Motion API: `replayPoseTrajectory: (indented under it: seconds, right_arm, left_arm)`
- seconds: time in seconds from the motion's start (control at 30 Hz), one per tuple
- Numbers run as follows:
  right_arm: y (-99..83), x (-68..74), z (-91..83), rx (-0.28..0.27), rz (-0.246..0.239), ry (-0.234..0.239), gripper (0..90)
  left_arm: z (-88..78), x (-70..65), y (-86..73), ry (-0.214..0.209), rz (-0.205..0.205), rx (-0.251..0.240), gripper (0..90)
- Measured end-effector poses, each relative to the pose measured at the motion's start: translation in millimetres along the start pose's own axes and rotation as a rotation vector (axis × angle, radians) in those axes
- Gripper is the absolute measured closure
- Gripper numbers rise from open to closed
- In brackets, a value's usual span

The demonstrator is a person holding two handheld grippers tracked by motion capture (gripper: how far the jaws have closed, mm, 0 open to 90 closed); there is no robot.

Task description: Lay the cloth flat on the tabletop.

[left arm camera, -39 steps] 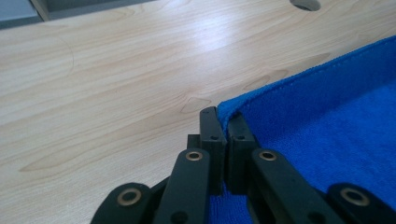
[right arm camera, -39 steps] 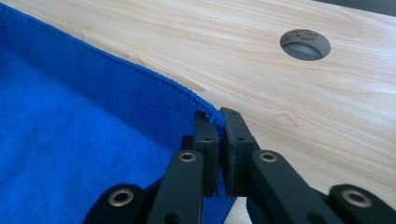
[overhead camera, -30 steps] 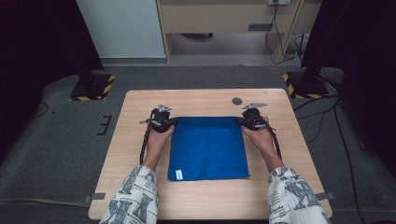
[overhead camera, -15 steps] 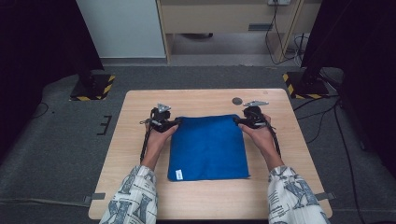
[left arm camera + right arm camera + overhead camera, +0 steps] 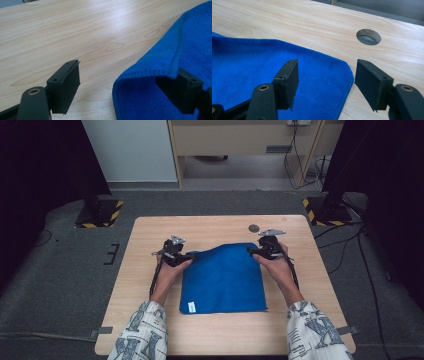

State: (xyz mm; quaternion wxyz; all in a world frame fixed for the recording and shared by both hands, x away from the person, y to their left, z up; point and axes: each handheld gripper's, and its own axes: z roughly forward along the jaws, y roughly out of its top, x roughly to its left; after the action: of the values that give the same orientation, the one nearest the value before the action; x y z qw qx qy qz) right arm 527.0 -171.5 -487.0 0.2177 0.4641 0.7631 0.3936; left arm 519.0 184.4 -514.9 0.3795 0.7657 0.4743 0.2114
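Note:
A blue cloth (image 5: 222, 280) lies spread on the wooden table (image 5: 210, 227), with a white label (image 5: 191, 306) at its near left corner. My left gripper (image 5: 176, 254) sits at the cloth's far left corner and my right gripper (image 5: 264, 249) at its far right corner. In the left gripper view the left gripper (image 5: 128, 72) is open. Its jaws have just been opening, and the cloth's (image 5: 160, 65) folded corner drapes against the right jaw without being pinched. The right gripper (image 5: 328, 66) has also just been opening. The cloth's (image 5: 249, 67) corner lies flat between its jaws.
A round cable hole (image 5: 254, 227) (image 5: 368, 36) is in the table just beyond the right gripper. The person's patterned sleeves (image 5: 145, 332) come in from the bottom. Bare wood (image 5: 75, 30) surrounds the cloth on all sides.
Both hands have stayed at the cloth's far corners. The far edge of the cloth, straight and taut before, now lies slack and wavy on the table.

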Motion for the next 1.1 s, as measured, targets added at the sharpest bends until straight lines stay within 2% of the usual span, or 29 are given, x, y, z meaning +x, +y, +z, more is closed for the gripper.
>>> replayPoseTrajectory:
  seconds: [0.07,0.23,0.33,0.4,0.47,0.77,0.93,1.1]
  right_arm:
    - [-1.8,0.5,0.3,0.006,0.004,0.007,34.7]
    - [-9.6,4.3,3.9,0.037,-0.010,0.012,34.4]
    - [-14.2,7.5,5.0,0.037,-0.022,0.011,35.2]
    - [-16.8,9.3,5.5,0.041,-0.022,0.011,35.4]
    - [-21.0,10.3,7.3,0.058,-0.046,-0.003,35.4]
    - [-36.5,9.9,16.7,0.130,-0.081,-0.041,35.6]
    - [-40.4,13.3,19.3,0.143,-0.098,-0.042,36.3]
    - [-41.7,11.5,18.8,0.138,-0.081,-0.037,36.1]
  left_arm:
    - [-2.6,3.9,1.0,-0.010,-0.025,-0.025,17.4]
    - [-11.3,7.5,8.2,0.007,-0.037,-0.066,14.4]
    - [-13.5,6.0,11.3,0.001,-0.040,-0.082,12.8]
    - [-13.4,4.9,12.6,0.000,-0.041,-0.074,11.3]
    - [-13.2,4.0,13.4,0.004,-0.037,-0.070,10.7]
    - [-13.8,6.4,14.6,0.004,-0.047,-0.076,9.7]
    - [-14.7,10.3,14.1,0.009,-0.065,-0.079,9.7]
    - [-16.4,16.3,13.7,0.022,-0.074,-0.082,10.2]
